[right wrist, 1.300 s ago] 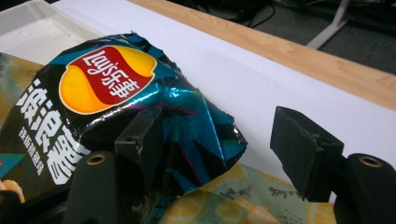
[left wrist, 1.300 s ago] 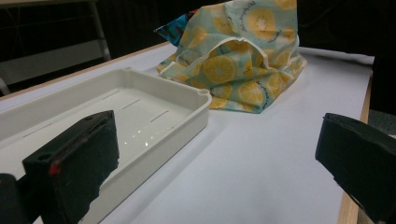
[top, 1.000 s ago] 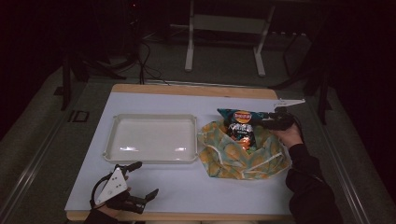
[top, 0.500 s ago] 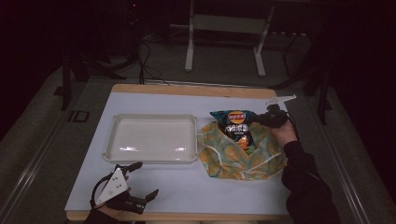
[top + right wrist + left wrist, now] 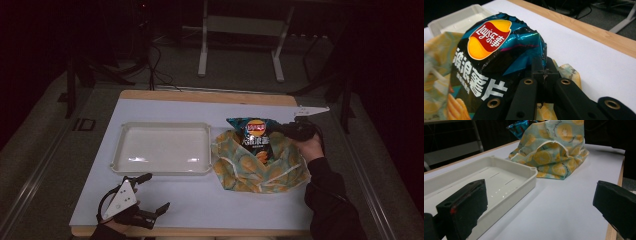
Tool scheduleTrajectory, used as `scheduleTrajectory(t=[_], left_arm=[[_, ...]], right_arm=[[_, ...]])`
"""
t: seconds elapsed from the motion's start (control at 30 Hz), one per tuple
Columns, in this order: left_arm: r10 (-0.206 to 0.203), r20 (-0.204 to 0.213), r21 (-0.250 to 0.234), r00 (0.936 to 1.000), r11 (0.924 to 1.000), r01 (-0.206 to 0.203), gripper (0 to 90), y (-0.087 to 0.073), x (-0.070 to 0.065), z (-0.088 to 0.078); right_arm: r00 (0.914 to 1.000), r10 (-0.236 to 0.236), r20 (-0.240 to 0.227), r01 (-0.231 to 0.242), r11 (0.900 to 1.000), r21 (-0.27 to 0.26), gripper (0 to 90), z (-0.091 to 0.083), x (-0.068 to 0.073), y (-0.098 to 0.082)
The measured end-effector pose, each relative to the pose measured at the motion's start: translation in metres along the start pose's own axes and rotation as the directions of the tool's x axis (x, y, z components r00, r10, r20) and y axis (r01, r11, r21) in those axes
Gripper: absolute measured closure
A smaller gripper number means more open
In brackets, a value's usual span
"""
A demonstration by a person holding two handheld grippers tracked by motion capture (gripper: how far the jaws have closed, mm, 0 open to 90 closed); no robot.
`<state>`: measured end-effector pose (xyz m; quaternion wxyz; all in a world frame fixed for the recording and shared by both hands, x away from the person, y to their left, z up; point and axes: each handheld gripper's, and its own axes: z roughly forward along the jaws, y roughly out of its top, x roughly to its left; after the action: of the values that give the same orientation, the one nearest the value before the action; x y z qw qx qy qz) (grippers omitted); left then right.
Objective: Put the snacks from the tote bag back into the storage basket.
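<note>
Chip bag [image 5: 256, 136] edge between closed right tongs [image 5: 278, 128], over fabric bag [image 5: 260, 165]

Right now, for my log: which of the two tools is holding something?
The right tool, shut on the chip bag; the left tool sits open near the table's front edge.

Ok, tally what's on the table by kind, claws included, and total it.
White tray: 1
Fruit-print cloth bag: 1
Chip bag: 1
Claws: 2, left claw open, right claw shut on the chip bag
Total: 5
</note>
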<state>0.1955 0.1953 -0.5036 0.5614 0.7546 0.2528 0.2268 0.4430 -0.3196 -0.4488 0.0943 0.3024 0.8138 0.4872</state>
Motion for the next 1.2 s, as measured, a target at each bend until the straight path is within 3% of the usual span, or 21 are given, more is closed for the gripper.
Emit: scheduleTrajectory(t=[0.27,0.77,1.2], left_arm=[[-0.002,-0.002,0.000,1.0000,1.0000,0.002,0.1,0.000,0.000,0.000],[-0.003,0.000,-0.004,1.0000,1.0000,0.003,0.1,0.000,0.000,0.000],[-0.002,0.001,-0.001,1.0000,1.0000,0.002,0.1,0.000,0.000,0.000]], right_arm=[[0.9999,0.007,-0.014,-0.008,0.999,-0.054,90.0,-0.014,0.007,0.001],[0.9984,-0.026,-0.050,0.019,0.990,-0.136,90.0,-0.032,0.029,0.022],[0.9990,-0.042,-0.017,0.039,0.982,-0.184,90.0,-0.050,0.032,0.042]])
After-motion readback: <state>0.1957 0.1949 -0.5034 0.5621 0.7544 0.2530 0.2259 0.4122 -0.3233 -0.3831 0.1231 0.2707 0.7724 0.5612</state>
